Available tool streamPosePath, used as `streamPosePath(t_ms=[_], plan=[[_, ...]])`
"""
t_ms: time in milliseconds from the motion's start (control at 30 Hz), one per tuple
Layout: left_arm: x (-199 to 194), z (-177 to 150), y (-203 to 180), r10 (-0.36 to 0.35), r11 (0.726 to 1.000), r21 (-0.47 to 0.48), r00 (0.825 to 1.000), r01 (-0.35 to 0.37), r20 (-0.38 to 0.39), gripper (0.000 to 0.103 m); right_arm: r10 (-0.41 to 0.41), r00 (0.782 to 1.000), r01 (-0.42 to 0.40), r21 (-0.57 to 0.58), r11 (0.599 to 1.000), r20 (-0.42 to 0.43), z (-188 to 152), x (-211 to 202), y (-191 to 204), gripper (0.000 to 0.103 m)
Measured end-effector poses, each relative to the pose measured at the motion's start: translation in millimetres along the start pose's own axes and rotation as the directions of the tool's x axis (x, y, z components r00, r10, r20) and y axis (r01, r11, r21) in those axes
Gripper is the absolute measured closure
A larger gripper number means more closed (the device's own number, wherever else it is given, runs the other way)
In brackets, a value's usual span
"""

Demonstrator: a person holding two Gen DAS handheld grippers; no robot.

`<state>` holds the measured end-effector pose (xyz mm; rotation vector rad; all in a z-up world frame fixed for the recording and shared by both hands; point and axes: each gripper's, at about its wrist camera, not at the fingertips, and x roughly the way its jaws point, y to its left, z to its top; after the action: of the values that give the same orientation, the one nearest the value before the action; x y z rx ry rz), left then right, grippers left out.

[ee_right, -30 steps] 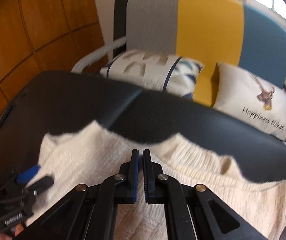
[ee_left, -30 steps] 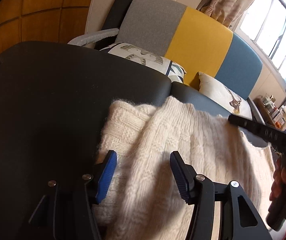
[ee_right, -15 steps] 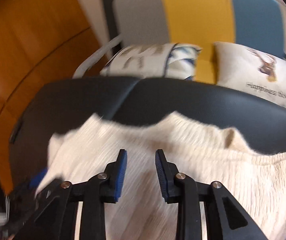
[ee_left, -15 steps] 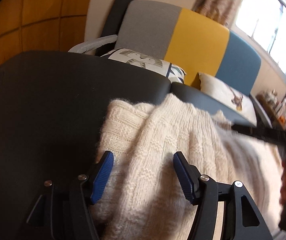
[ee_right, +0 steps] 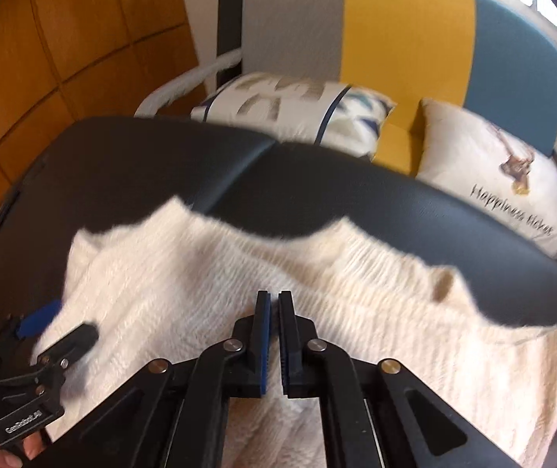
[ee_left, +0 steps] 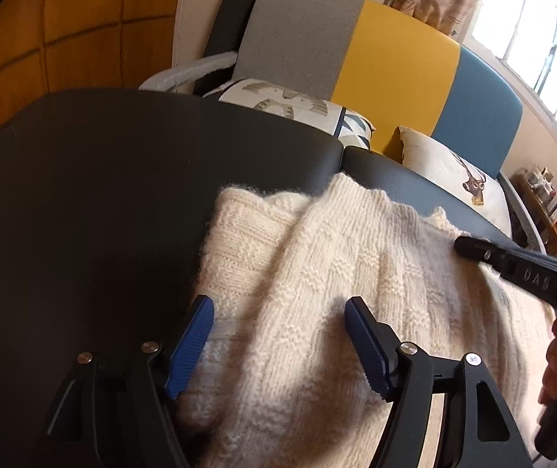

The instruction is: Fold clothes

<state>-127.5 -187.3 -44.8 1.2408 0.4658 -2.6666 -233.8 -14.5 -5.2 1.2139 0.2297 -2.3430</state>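
Note:
A cream knitted sweater (ee_left: 317,280) lies folded on a black padded table (ee_left: 103,202); it also shows in the right wrist view (ee_right: 200,280). My left gripper (ee_left: 278,308) is open, its blue-padded fingers straddling the sweater's left edge just above the knit. It shows at the lower left of the right wrist view (ee_right: 58,325). My right gripper (ee_right: 273,300) is shut with its pads nearly together over the sweater's middle; I cannot tell whether knit is pinched between them. Its black body shows at the right of the left wrist view (ee_left: 520,269).
Behind the table (ee_right: 395,210) stands a sofa with grey, yellow and blue back panels (ee_left: 395,74) and two printed cushions (ee_right: 504,179). Orange wood panelling (ee_right: 44,39) is at the left. A window (ee_left: 543,31) and a cluttered shelf (ee_left: 551,202) are at the right.
My right gripper opened half a second ago and has closed again over the sweater's middle. My left gripper stays open at the sweater's left edge, shifted slightly.

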Motion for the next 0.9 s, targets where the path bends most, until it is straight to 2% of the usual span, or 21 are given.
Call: streamPosePath(t_ms=[67, 133, 233, 333, 500, 700, 867, 900], plan=[[1.6, -0.3, -1.4, 0.019, 1.0, 0.013, 1.0, -0.018, -0.014, 0.028, -0.025, 1.0, 0.026, -0.021, 0.999, 0.016, 6.9, 3.2, -0.4, 0.101], [6.2, -2.7, -1.3, 0.057, 0.998, 0.025, 0.998, -0.056, -0.028, 0.018, -0.044, 0.999, 0.045, -0.042, 0.998, 0.012, 11.1, 11.4, -0.1, 0.101], [9.1, -5.9, 8.4, 0.028, 0.999, -0.037, 0.999, -0.03, -0.044, 0.017, -0.043, 0.999, 0.041, -0.032, 0.999, -0.033, 5.5, 32.6, -3.7, 0.103], [6.5, -6.3, 9.4, 0.023, 0.999, -0.039, 0.998, -0.025, -0.053, 0.017, -0.042, 0.999, 0.042, -0.011, 0.999, -0.027, 0.2, 41.9, -8.7, 0.103], [0.5, -2.5, 10.9, 0.009, 0.996, -0.083, 0.996, -0.016, -0.087, 0.017, -0.08, 0.997, 0.081, -0.062, 0.995, 0.02, -10.0, 40.3, -1.5, 0.103], [-22.2, 11.3, -21.5, 0.086, 0.995, 0.046, 0.996, -0.086, 0.002, 0.018, -0.026, 0.999, 0.026, -0.012, 1.0, 0.036, -11.3, 37.7, -13.1, 0.103], [-17.6, 26.9, -55.8, 0.054, 0.987, 0.146, 0.997, -0.06, 0.045, 0.018, 0.014, 0.999, -0.015, 0.028, 0.999, 0.036, -10.1, 37.3, -19.9, 0.103], [-11.2, 25.9, -58.3, 0.064, 0.985, 0.16, 0.997, -0.068, 0.032, 0.018, 0.026, 0.999, -0.027, 0.041, 0.999, 0.035, -9.9, 37.0, -21.8, 0.103]])
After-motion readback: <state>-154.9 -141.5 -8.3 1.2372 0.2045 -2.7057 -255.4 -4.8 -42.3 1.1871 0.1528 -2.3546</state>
